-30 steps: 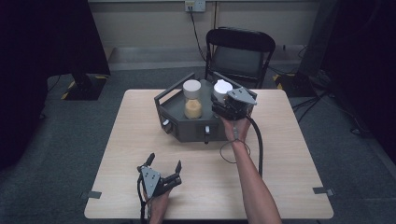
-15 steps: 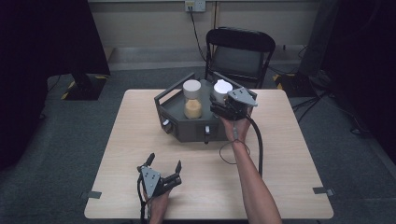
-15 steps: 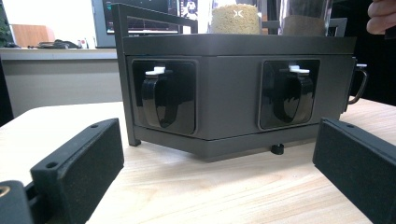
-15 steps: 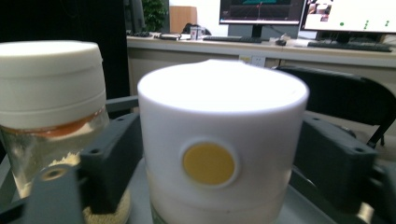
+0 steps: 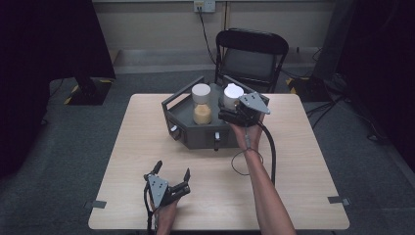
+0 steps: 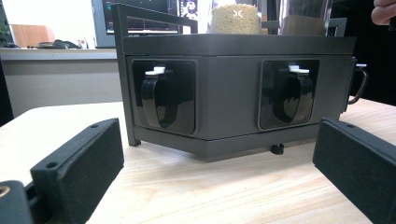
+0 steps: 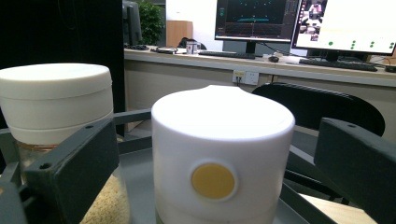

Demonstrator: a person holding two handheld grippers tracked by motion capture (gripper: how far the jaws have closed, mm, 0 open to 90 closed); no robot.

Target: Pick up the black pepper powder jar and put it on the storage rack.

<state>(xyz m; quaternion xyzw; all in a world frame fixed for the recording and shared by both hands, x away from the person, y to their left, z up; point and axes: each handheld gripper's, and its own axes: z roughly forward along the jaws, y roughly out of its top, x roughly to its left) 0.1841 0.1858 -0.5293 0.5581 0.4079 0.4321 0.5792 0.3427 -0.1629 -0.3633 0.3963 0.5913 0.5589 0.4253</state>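
As we look down from the high view, a dark grey tray (image 5: 186,122) with raised rails stands at the far middle of the pale wooden worktop (image 5: 303,161), a black folding chair (image 5: 252,56) behind it. Two containers stand in the tray: a clear jar (image 5: 201,104) with a white lid, partly filled with tan grains, and just to its right a white-capped canister (image 5: 233,96). We see the right gripper (image 5: 230,116) held at the tray's right side, close against the canister, its cable looping back along the forearm. The left gripper (image 5: 171,172) rests near the worktop's front edge, well apart from the tray, its jaws spread with nothing between them.

From the left gripper view, we face the tray's front wall (image 6: 229,88), where two recessed pockets each hold a black loop latch (image 6: 159,98) with a white tab. Above the wall we make out the jar's grains (image 6: 235,19) and a second, darker fill (image 6: 303,21) beside it.

From the right gripper view, the canister's white cap (image 7: 219,158), marked with a round yellow dot, stands between the wide-open jaws, neither of them touching it. The lidded jar (image 7: 60,135) stands just to its left, grains visible through the glass.
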